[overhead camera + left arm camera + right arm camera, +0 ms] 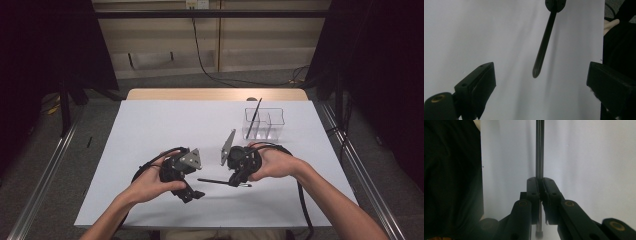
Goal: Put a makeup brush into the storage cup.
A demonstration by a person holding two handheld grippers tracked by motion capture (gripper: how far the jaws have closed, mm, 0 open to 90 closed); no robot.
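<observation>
A slim black pen [217, 180] lies level just above the white table sheet [165, 130], near the front. My right gripper [235, 181] is shut on its right end, and the right gripper view shows the jaws pressed together on the shaft [539, 150]. My left gripper [194, 194] stands open just left of the pen's free tip. In the left gripper view the pen [546, 40] points toward the wide gap between my jaws and touches neither pad, with the right gripper [555, 3] at the top edge.
A clear plastic holder [270, 131] with compartments stands at the back right of the sheet, and another black pen [255, 112] leans in it. Cables trail from both grippers toward the front edge. Metal rails run along both sides of the table.
</observation>
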